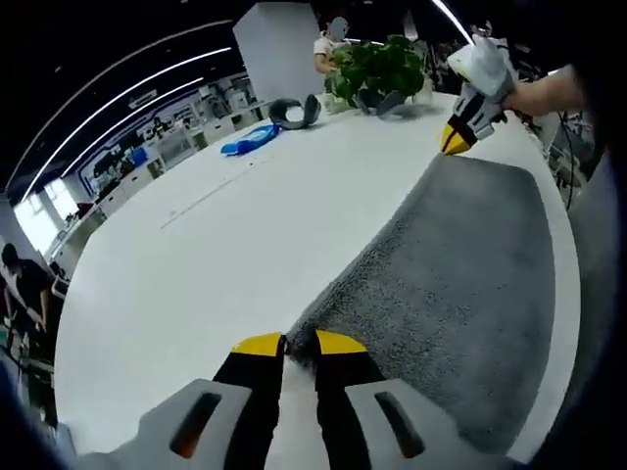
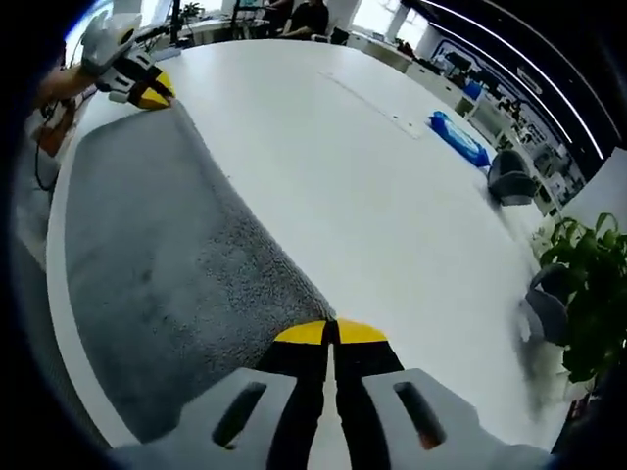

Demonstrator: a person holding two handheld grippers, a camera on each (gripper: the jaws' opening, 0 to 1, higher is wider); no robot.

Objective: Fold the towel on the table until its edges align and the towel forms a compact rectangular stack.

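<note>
Grey towel (image 1: 460,284) lies flat on the white counter (image 1: 196,255), spread along the counter's near edge. In the left gripper view, the left gripper (image 1: 286,345) sits w/ its yellow-tipped fingers (image 1: 257,345) nearly together, clenched on the towel corner, a bit of grey pile showing between the tips. Rest of the towel stretches away ahead and to the right of those fingers, up to the right gripper (image 1: 453,143), held by a person's hand (image 1: 534,93), tips down at the far corner. In the right gripper view, the right gripper (image 2: 331,333) has fingers (image 2: 302,333) pressed tight together at the towel edge, apparently pinching the corner; towel (image 2: 157,255) runs ahead and left of them to the left gripper (image 2: 149,98), tips on the opposite corner. Beyond the fingers in the left gripper view, well apart from the towel: blue item (image 1: 250,139), grey neck-pillow-shaped thing (image 1: 294,111), potted plant (image 1: 377,64). People sit at the far background, too small to detail.
</note>
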